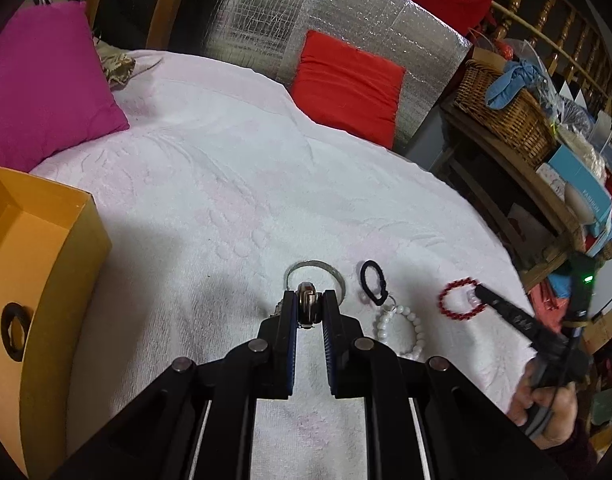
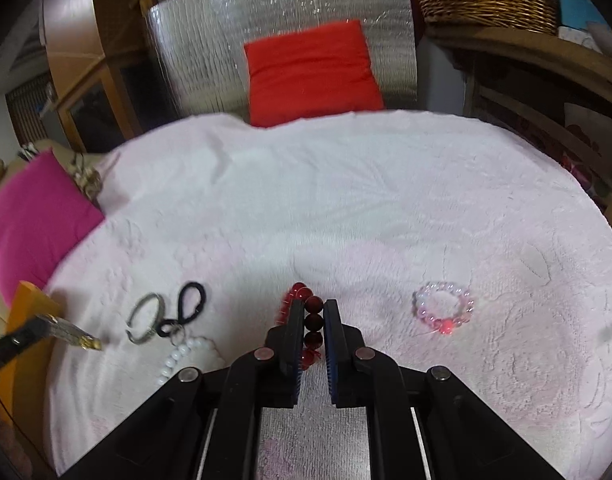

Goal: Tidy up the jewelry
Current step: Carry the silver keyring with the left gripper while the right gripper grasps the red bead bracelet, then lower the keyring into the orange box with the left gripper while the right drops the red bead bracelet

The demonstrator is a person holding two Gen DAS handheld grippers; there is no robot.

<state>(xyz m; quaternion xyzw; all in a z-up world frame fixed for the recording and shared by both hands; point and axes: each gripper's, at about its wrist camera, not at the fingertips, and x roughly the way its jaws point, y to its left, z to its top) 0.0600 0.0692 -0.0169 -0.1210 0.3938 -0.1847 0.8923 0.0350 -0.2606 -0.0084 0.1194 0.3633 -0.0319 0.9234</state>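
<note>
Metal watch and red bead bracelet clamped, both at fingertip edge.

Left gripper (image 1: 310, 306) is closed on the watch (image 1: 307, 304) at lower centre, its band (image 1: 316, 270) resting on the white towel (image 1: 226, 184); right gripper (image 2: 311, 314) is closed on the red bracelet (image 2: 312, 320). Risks: round beads may roll from the pads; the watch, pinched near the tips, may slip short of the yellow box (image 1: 46, 240) at left.

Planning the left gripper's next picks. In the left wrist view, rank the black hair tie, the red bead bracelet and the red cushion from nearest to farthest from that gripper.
From the left gripper, which is shut on a watch:
1. Black hair tie, just right of the fingertips on the white towel.
2. Red bead bracelet, farther right, at the right gripper's tip.
3. Red cushion, far back against the silver foil panel.
</note>
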